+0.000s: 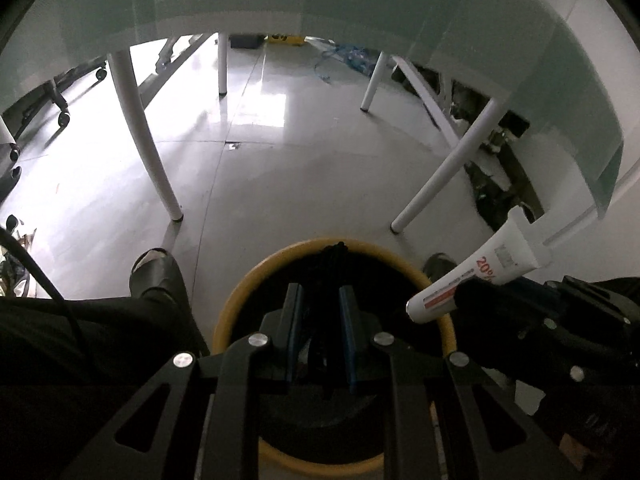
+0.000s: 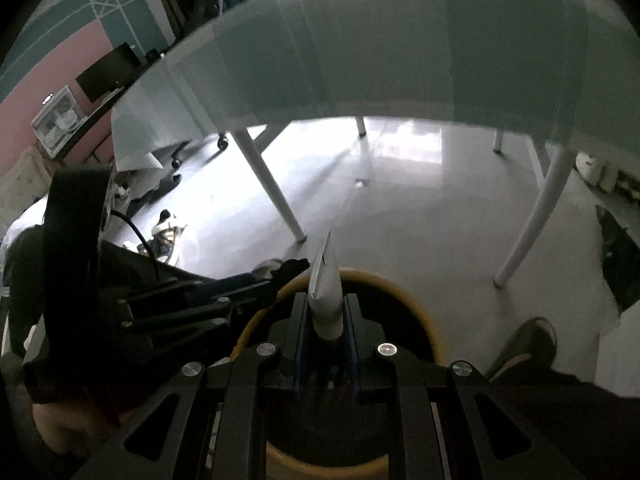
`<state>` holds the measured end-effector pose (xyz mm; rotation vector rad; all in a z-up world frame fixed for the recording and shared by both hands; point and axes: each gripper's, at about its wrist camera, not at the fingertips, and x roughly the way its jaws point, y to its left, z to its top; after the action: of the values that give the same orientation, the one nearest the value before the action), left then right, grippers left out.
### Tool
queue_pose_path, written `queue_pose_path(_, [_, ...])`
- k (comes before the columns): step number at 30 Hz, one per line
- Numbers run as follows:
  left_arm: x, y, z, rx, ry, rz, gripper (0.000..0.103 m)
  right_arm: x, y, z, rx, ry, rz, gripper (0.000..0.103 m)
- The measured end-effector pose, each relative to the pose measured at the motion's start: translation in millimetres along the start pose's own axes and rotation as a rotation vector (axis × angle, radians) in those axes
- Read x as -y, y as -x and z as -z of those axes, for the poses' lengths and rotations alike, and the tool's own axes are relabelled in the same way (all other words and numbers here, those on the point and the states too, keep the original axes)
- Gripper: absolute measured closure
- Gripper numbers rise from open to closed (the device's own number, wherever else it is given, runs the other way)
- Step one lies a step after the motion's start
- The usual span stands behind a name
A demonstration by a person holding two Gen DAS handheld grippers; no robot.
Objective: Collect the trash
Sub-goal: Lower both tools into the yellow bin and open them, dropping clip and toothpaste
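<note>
Bin [image 1: 234, 300] interior dark; left gripper [image 1: 320, 292] load unclear.

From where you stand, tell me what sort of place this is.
Probably an office or workroom. A white-legged table stands on glossy floor tiles, wheeled office chairs sit nearby, and a dark monitor rests on a desk by the pink wall.
</note>
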<state>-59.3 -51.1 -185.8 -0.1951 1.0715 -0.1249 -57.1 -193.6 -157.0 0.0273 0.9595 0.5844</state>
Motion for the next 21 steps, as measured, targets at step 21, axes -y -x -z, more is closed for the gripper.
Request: queue_pose_path(21, [-2.4,-22.6,13.4,-0.137,0.014,-0.021,0.090,21.2,-51.6,25.9,-0.232,-0.116,0.008,0.087])
